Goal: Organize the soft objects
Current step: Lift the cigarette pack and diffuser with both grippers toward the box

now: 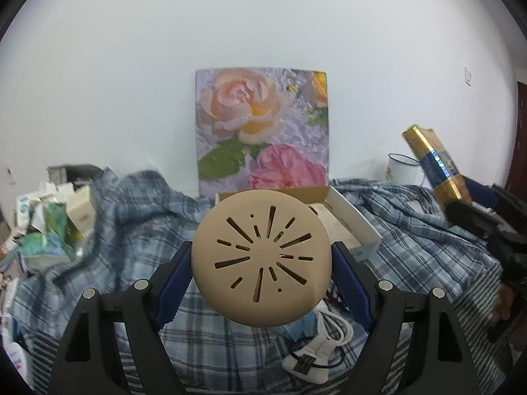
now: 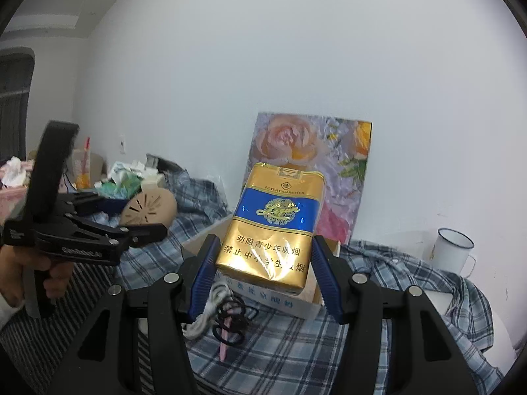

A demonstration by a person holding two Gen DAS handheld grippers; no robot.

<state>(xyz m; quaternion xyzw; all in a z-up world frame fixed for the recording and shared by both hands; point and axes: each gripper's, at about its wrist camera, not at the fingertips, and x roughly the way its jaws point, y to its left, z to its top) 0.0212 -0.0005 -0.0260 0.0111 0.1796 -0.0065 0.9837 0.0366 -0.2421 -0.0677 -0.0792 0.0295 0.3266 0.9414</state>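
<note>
My left gripper (image 1: 262,260) is shut on a round tan disc (image 1: 262,256) with slits cut in its face, one blue pad against each side. The disc hangs above a rumpled blue plaid shirt (image 1: 131,230). My right gripper (image 2: 263,276) is shut on a soft gold and blue cigarette pack (image 2: 273,230), held upright above a white box (image 2: 296,306). The box's floral lid (image 2: 313,151) leans open against the wall. In the right wrist view the left gripper (image 2: 138,215) with the disc (image 2: 148,210) is at the left, in a person's hand (image 2: 19,273).
A white enamel mug (image 2: 451,250) stands at the right on the shirt. A white cable (image 1: 332,329) and a small grey pouch (image 1: 306,365) lie in front of the box (image 1: 355,227). A heap of cartons and packets (image 1: 52,217) crowds the left. A white wall closes the back.
</note>
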